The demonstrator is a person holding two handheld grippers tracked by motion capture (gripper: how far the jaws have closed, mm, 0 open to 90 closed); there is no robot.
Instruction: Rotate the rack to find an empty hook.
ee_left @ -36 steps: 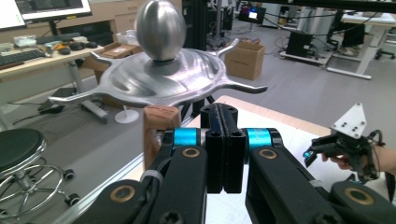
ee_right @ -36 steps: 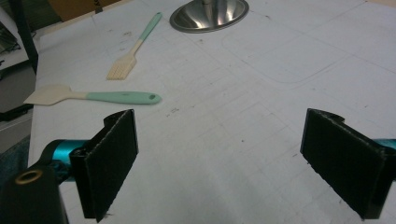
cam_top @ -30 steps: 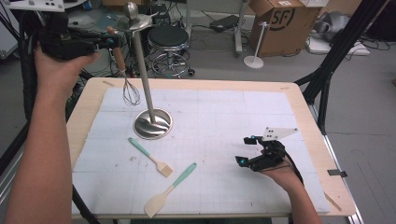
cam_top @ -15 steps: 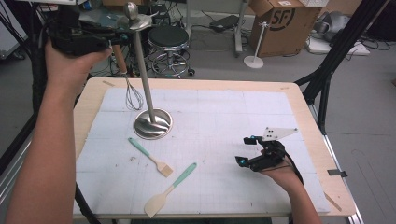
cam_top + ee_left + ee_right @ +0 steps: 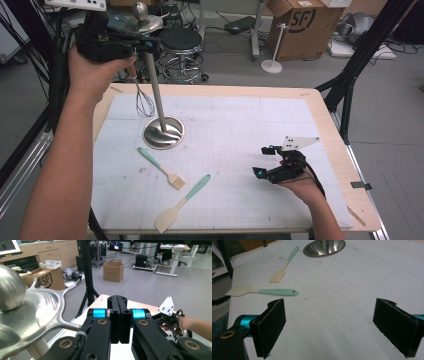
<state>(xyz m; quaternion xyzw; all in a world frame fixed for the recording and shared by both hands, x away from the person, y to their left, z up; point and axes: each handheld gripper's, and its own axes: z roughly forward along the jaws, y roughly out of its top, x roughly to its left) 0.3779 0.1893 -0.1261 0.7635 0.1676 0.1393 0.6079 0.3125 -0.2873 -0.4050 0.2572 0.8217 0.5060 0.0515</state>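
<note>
**Left jaws shut beside the stand top, right jaws wide over the mat**

In the left gripper view the left gripper (image 5: 119,315) has its two black jaws pressed flat together at frame centre, nothing between them. Just to their left, an arm of the stand (image 5: 30,312) curls toward the jaws; whether it touches them is hard to tell from this angle. The stand's ball sits at the left edge, and the right gripper (image 5: 170,315) shows farther off at right.

The high view adds what that close shot lacks: the left gripper (image 5: 107,42) is raised at upper left, level with the stand's top, and the stand's pole (image 5: 155,87) runs down to a round base (image 5: 164,132) on the table (image 5: 320,105). A whisk (image 5: 144,102) hangs beside the pole.

In the right gripper view the right gripper (image 5: 329,325) holds its jaws far apart over bare mat. Beyond them, at upper left, lie a brush (image 5: 283,266) and a spatula (image 5: 262,291), near each other but apart.
</note>
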